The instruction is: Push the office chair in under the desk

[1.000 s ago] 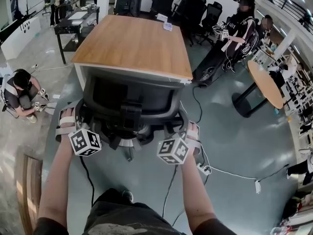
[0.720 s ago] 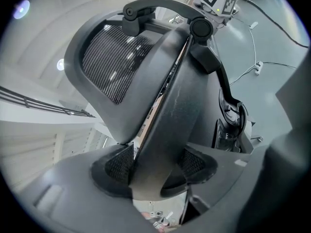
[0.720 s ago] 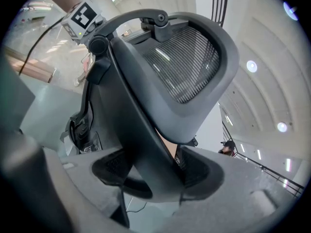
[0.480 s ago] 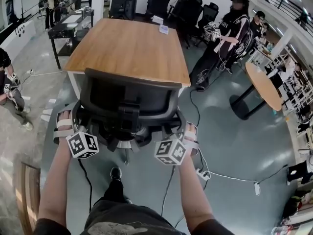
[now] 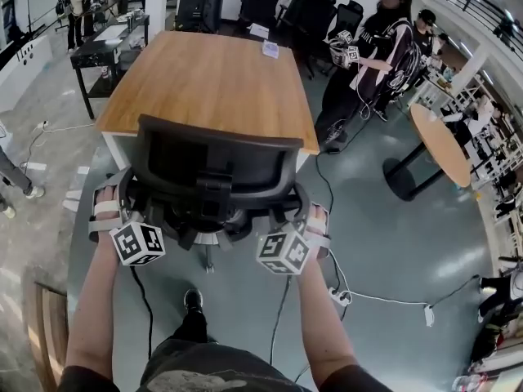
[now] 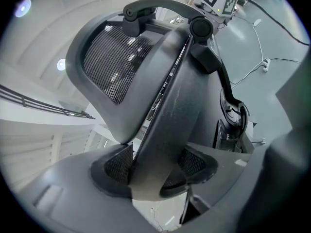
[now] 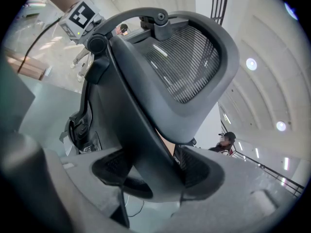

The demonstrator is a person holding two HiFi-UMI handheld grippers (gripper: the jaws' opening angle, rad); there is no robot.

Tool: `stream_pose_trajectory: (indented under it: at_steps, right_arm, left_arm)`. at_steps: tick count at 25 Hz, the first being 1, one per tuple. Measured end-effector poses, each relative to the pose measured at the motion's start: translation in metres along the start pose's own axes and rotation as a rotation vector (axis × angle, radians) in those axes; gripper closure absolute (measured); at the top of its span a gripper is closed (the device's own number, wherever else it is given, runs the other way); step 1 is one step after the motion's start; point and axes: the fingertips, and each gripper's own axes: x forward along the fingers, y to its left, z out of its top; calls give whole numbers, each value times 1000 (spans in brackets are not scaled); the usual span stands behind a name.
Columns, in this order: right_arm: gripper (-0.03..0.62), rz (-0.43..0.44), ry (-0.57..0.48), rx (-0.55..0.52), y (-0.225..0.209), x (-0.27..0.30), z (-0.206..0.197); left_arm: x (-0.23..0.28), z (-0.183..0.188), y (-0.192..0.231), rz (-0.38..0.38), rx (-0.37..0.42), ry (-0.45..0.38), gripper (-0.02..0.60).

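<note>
Both arms (image 5: 91, 305) are stretching forward, the left gripper (image 6: 158, 166) and the right gripper (image 7: 155, 169) each clamping the office chair (image 5: 208, 166)

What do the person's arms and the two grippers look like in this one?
The forearms are bare below dark short sleeves. White straps cross the left hand and right hand. The left gripper and right gripper are grey, their jaws lined with dark mesh-textured pads. Each carries a white cube with black square markers.

The back of the chair (image 5: 208, 166) hides its seat and the near edge of the worktop (image 5: 204, 72) behind it.
</note>
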Motion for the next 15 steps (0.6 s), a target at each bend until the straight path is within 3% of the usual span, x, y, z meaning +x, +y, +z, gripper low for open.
stream_pose_trajectory:
  at_steps: [15]
  right_arm:
    - [309, -22, 49, 16, -28, 74, 6]
  left_arm:
    - [82, 11, 22, -13, 12, -37, 275]
